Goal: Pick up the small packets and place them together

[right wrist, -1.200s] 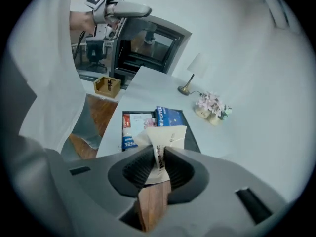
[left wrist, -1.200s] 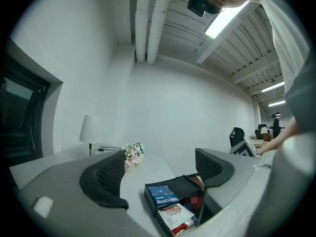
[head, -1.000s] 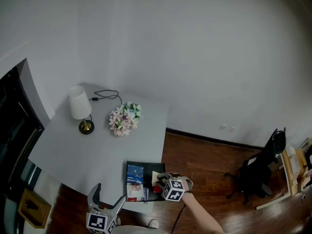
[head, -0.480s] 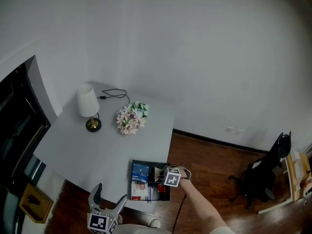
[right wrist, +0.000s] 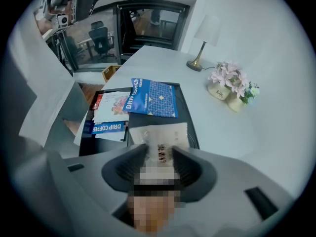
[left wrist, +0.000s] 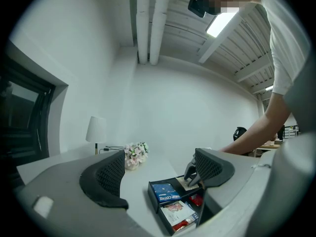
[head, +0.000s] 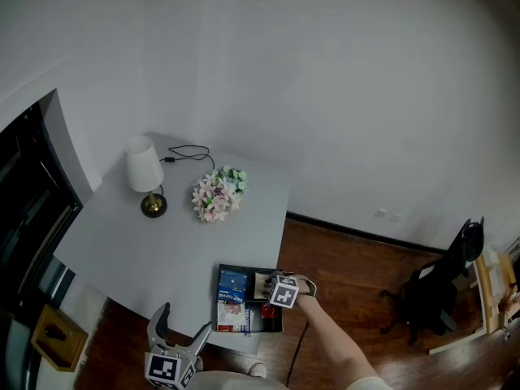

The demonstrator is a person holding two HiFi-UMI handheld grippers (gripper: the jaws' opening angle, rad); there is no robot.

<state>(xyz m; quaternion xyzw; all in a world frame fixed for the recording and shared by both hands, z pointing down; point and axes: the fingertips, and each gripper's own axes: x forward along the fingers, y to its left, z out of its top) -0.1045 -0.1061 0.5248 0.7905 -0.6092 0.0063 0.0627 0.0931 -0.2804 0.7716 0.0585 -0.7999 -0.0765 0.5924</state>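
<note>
Opening over a black tray (right wrist: pixel 190 122), the right claw (right wrist: pixel 159 152) is parting its jaws around a pale, flat paper packet (right wrist: pixel 160 132). The packet's near end lies between them and the rest rests on the tray floor. This looks like the release step of setting one packet down with the others. Beside it in the tray lie a glossy blue drip coffee packet (right wrist: pixel 154 98) with a diamond pattern, a white packet (right wrist: pixel 114 104) with a printed picture, and something small and red. The next move probably calls for lifting the claw straight back without dragging the thin packet along. The left claw (left wrist: pixel 158 171) hangs released and empty at the near edge of the smooth grey surface (head: pixel 162 242). Further off stand a white-shaded lamp (head: pixel 141 165) and a posy of flowers (head: pixel 218 193).
</note>
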